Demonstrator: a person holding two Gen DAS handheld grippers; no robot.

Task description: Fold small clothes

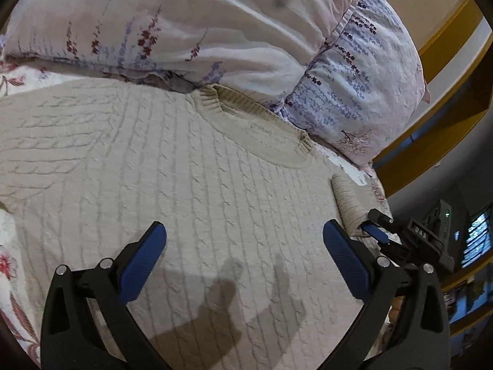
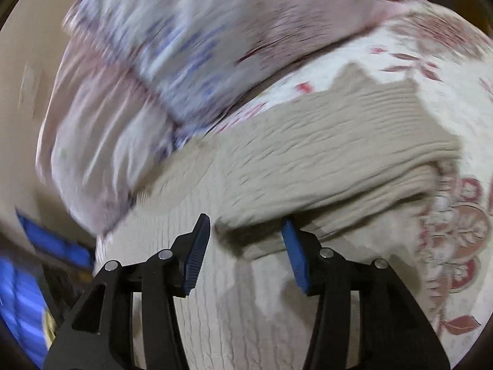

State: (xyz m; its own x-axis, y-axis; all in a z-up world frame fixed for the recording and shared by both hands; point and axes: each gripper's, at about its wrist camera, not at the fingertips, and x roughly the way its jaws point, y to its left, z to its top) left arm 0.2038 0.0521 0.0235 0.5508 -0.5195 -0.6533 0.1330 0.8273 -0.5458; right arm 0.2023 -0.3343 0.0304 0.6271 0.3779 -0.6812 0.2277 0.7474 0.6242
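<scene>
Blue-padded and spread wide, the jaws of my left gripper (image 1: 245, 242) hover over the chest of the cream cable-knit sweater (image 1: 172, 185), holding nothing, their shadow falling on the knit just below them. That sweater lies flat on the bed, its ribbed collar (image 1: 246, 117) up against the pillows. On my right side, the right gripper (image 2: 246, 231) also stands parted, its jaws astride a folded-over sleeve (image 2: 323, 166) that bunches in front of them; the right pad sits at the fold's lower edge, but this view is smeared and I cannot tell whether it touches. In the left view I see that same gripper at the sweater's right edge, beside the rolled sleeve (image 1: 346, 197). Beneath the garment spreads a white floral bedsheet (image 2: 443, 71) with red blooms. Two pillows (image 1: 215, 24) in pale lavender print crowd the head of the bed, one overlapping the other, hard against the collar. Beyond them runs a yellow-brown wooden frame (image 1: 431, 135).
</scene>
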